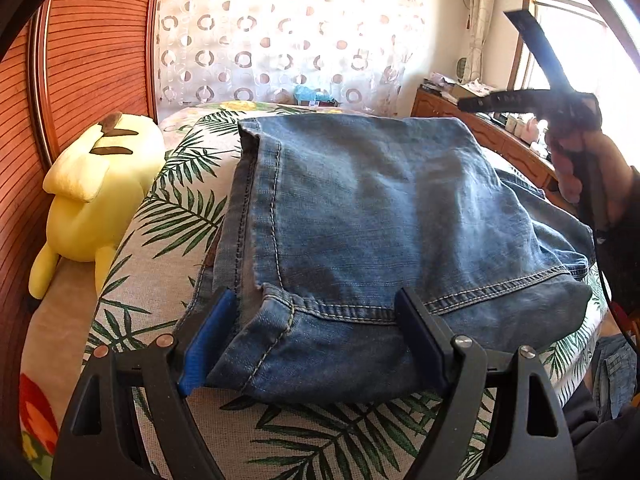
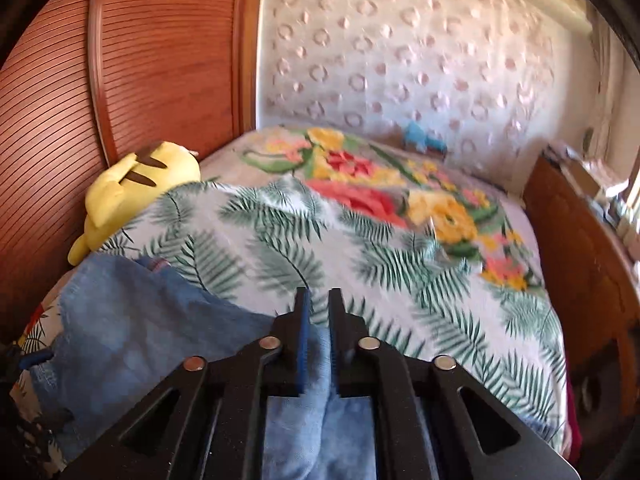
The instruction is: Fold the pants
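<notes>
Left wrist view shows your left gripper spread wide around the folded jeans, your right hand at three o'clock. Only the right wrist view shows your right gripper narrow, denim between its jaws, flowered bedspread ahead.

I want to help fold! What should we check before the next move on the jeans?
1. Jeans folded and lying on the bed: ok.
2. Left gripper jaws stand wide on either side of the near fold: ok.
3. Left jaws really pinching the denim: cannot tell.
4. Right gripper empty, with its jaws a narrow gap apart and raised above the jeans: ok.
5. Edges lined up: not ok. A lower layer sticks out, rumpled, on the right side.
6. Yellow plush toy clear of the jeans: ok. It lies apart, by the wooden wall.
</notes>
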The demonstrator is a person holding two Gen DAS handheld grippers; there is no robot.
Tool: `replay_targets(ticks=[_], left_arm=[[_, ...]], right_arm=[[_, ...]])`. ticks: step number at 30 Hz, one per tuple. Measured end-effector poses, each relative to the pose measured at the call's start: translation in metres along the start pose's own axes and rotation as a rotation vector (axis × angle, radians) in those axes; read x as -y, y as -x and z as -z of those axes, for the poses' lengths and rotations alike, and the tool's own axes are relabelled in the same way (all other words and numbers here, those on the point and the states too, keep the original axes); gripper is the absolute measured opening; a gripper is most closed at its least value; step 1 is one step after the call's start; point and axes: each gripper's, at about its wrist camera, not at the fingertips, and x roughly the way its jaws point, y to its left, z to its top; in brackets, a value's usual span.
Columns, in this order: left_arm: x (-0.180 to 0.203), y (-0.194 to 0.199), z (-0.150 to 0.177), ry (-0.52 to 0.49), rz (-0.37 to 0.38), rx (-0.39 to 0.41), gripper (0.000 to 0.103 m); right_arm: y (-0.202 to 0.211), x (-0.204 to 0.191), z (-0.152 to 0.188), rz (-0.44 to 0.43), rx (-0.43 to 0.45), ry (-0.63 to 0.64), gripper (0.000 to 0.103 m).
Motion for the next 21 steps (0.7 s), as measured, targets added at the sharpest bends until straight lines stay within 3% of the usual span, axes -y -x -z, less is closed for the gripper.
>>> replay_targets(ticks=[11,16,19,21], left_arm=[[0.008,0.022,-0.009,-0.002,-0.016,0.056,0.082],[0.021,0.025,-0.017,-0.034,-0.005,0.066,0.082],[0.028,0.022,-0.021,-0.051,0.0,0.063,0.082],[0.032,0.019,-0.024,-0.058,0.005,0.061,0.082]], right_arm=[[0.009,0.001,0.056,-0.119,-0.039,-0.008,0.018],[-0.014,0.004,0.073,-0.111,-0.119,-0.017,0.018],[-0.021,0.009,0.078,-0.128,-0.119,-0.036,0.02],[-0.021,0.011,0.079,-0.117,-0.115,-0.038,0.028]])
